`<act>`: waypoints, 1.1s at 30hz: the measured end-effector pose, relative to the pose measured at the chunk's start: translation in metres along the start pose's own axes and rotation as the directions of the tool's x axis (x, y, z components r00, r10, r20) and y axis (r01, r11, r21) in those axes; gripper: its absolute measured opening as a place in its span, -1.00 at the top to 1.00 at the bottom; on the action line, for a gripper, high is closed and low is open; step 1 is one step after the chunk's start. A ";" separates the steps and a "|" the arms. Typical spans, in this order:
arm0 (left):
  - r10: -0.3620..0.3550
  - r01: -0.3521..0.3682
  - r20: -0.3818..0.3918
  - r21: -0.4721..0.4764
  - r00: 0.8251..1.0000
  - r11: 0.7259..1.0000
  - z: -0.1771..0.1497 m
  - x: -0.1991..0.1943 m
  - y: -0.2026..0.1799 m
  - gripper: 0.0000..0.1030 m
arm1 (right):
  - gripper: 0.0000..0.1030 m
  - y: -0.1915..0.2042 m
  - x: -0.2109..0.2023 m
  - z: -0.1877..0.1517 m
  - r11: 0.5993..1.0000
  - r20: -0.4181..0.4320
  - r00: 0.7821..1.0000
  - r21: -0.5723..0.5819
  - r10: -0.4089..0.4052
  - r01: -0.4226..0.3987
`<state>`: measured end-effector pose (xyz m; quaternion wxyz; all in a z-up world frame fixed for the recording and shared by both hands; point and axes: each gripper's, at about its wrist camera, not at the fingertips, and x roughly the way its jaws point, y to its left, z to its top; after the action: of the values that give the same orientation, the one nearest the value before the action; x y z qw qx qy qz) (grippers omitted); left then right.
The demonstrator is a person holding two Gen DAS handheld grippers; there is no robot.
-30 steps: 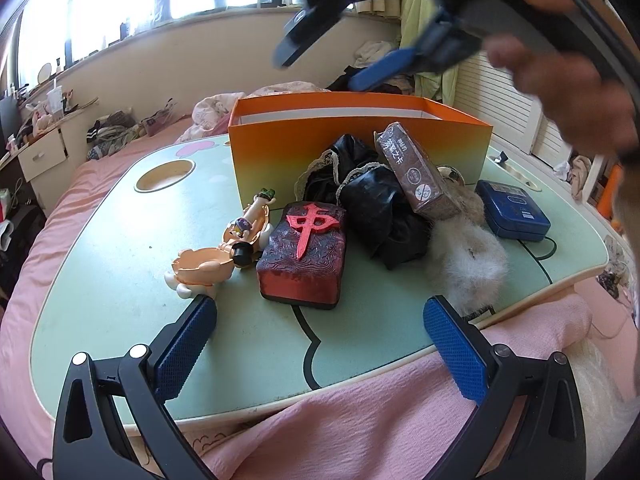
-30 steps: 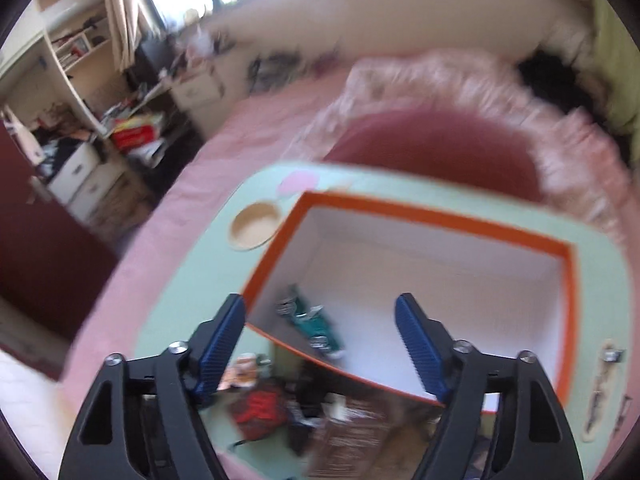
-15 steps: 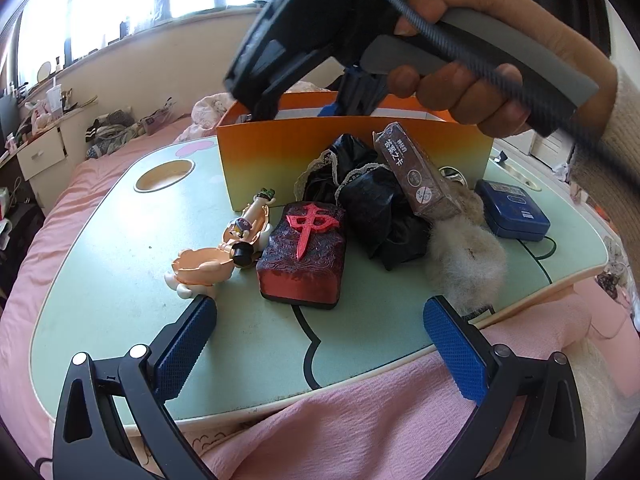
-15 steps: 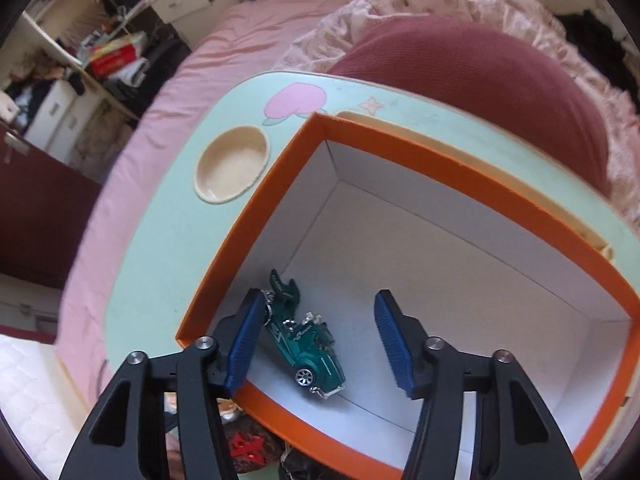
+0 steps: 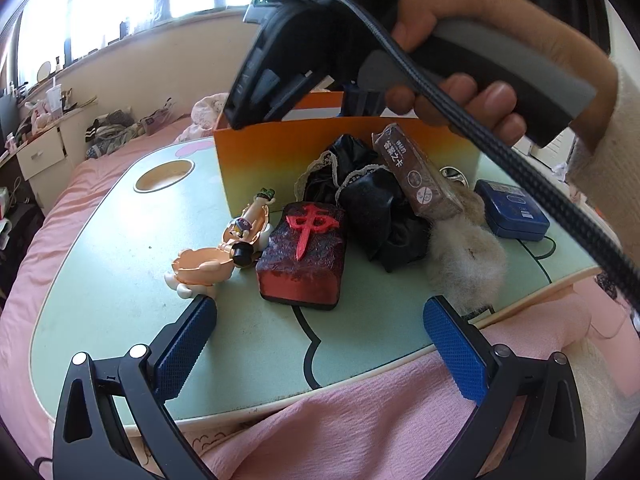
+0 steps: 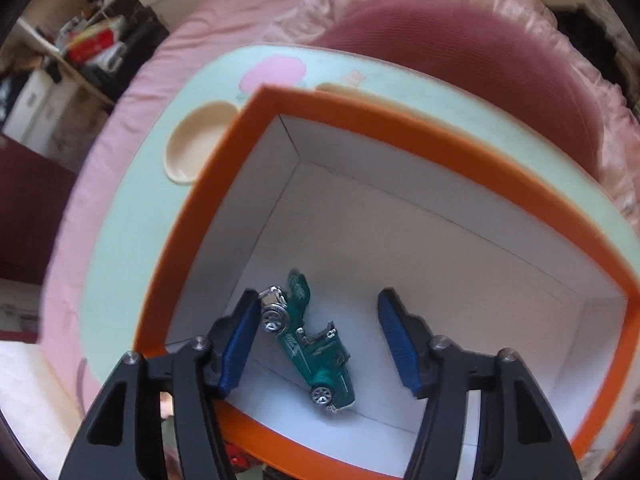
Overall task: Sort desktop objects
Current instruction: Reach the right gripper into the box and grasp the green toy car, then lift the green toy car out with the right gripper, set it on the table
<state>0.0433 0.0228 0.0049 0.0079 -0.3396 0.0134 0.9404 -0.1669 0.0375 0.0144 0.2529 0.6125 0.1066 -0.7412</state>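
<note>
left gripper point(image 5: 320, 344): nearest the camera, low over the front edge of the tabletop point(image 5: 100, 280), jaws spread wide with nothing between them; it points at the pile and touches none of it
pile on the tabletop: red mahjong-tile block point(image 5: 304, 256) straight ahead of the left jaws, peach figurine point(image 5: 208, 264) just to its left, black lace cloth point(image 5: 372, 208), brown packet point(image 5: 416, 176) leaning on the cloth, fur ball point(image 5: 464, 256) and blue tin point(image 5: 512, 212) to the right; all outside the box, unsorted
right hand point(image 5: 480, 60): wrapped around the handle of the right gripper, held above the near wall of the orange box point(image 5: 260, 168)
right gripper point(image 6: 316, 336): pointing steeply down into the box, jaws parted and just now opening further after closing; its blue pads point(image 6: 240, 344) press on nothing
green toy car point(image 6: 312, 344): lying on the white floor of the box, near the left corner by the near wall, below and between the right jaws; whether the left pad touches its front wheel I cannot tell
key relation: the car's long axis runs diagonally, front end up by the left pad, rear toward the near wall, so it lies slantwise to the line between the pads
judgement: car looks delivered; the left gripper is the nearer one to the tile block and figurine, likely the next picks
</note>
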 end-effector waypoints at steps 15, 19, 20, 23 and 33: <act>-0.003 0.003 0.004 0.006 1.000 1.000 0.003 0.001 -0.003 -0.99 | 0.56 -0.037 -0.100 -0.041 0.983 0.306 0.943 0.086 0.127 -0.160; -0.005 0.005 0.003 0.007 1.000 1.000 0.003 0.001 -0.002 -0.99 | 0.56 -0.032 -0.142 -0.091 0.988 0.415 0.900 0.022 0.132 -0.155; -0.005 0.005 0.004 0.007 1.000 1.000 0.003 0.001 -0.003 -0.99 | 0.56 -0.032 -0.148 -0.112 0.988 0.435 0.889 -0.001 0.141 -0.157; -0.003 0.003 0.003 0.007 1.000 1.000 0.002 0.000 -0.002 -0.99 | 0.56 -0.036 -0.141 -0.153 0.988 0.440 0.886 -0.022 0.147 -0.153; -0.010 0.010 0.003 0.010 1.000 1.000 0.002 0.000 -0.005 -0.99 | 0.54 -0.069 -0.070 -0.167 0.992 0.397 0.918 0.114 0.003 -0.053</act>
<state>0.0422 0.0275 0.0065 0.0143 -0.3381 0.0166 0.9409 -0.0512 0.1916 0.0337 0.2419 0.4660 -0.0010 -0.8511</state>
